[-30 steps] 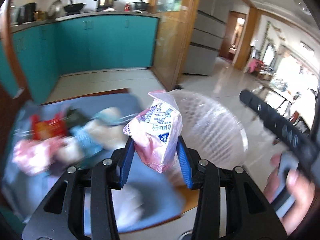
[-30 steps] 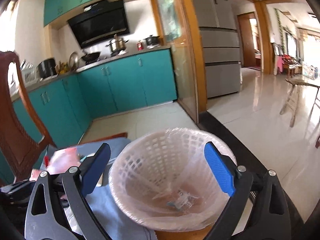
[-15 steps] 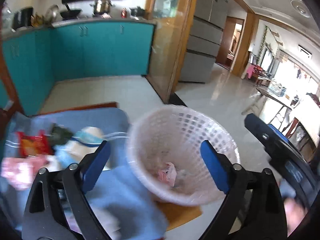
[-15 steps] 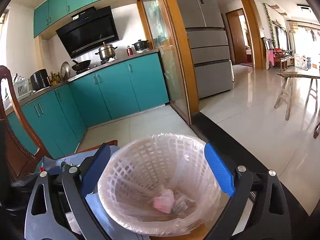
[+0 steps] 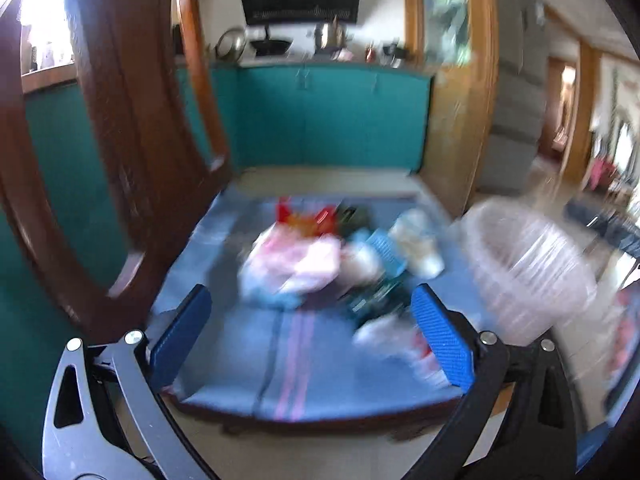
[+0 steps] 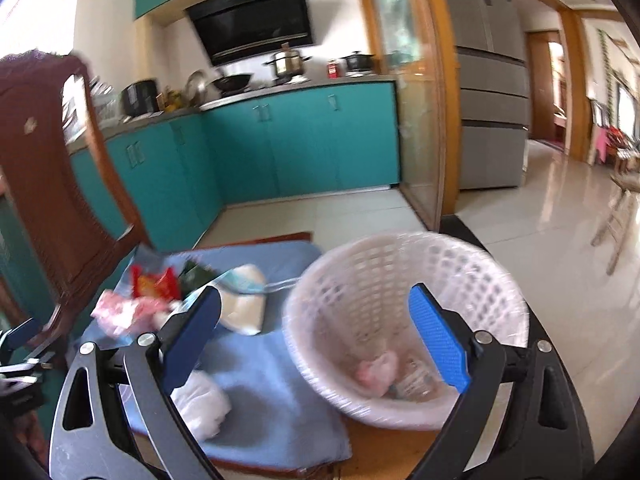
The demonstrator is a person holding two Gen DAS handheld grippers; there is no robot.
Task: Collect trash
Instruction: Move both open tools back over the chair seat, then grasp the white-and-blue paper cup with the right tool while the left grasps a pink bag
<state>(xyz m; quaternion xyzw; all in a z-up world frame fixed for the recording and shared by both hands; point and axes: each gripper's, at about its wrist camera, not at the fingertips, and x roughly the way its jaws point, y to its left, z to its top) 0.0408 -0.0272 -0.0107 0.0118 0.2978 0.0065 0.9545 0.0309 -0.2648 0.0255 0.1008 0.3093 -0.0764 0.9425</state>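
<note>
Left fingers (image 5: 442, 344) opening, empty, above blurred trash (image 5: 296, 264).

Both wrist views angled down, sharing basket (image 6: 404, 320)

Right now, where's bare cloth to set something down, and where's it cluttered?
Free: the near strip of blue cloth between the table's front edge and the wrapper pile. Crowded: mid-cloth with that pile, and the right side by the white basket. A white crumpled wrapper takes the near corner.
</note>
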